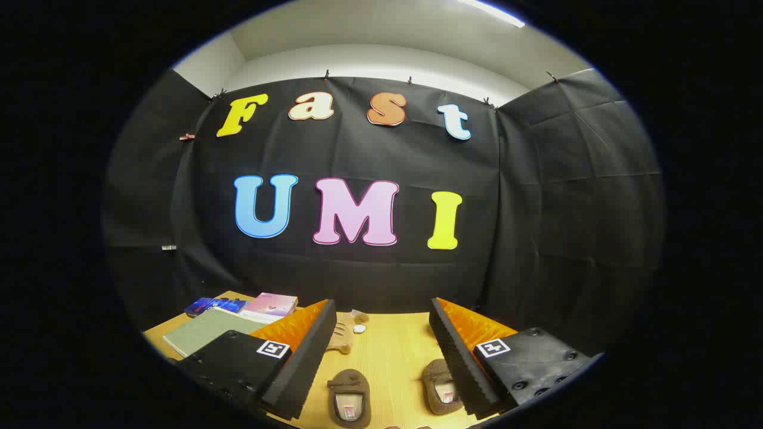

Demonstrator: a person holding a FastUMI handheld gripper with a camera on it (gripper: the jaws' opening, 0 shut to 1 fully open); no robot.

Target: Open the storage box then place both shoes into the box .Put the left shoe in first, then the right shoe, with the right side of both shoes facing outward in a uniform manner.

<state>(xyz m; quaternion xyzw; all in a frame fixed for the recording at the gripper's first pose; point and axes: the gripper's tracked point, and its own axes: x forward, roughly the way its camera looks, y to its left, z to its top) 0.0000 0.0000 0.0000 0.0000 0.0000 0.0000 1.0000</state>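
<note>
— How did we have the claw (378, 357)?

— We held it wide open above the counter (387, 345), gripping nothing, its fingers (310, 351) spread well apart.

— And the shoes?

— Both lay on the counter between the fingers, openings up: one brown shoe (349, 396) nearer the left finger, the other shoe (442, 387) just beside the right finger (partly hidden by it).

— Anything ahead?

— A small tan toy (344, 333) lay beyond them, and off past the left finger we saw a green notebook (202, 330), a pink book (271, 305) and a blue packet (211, 305).
</note>
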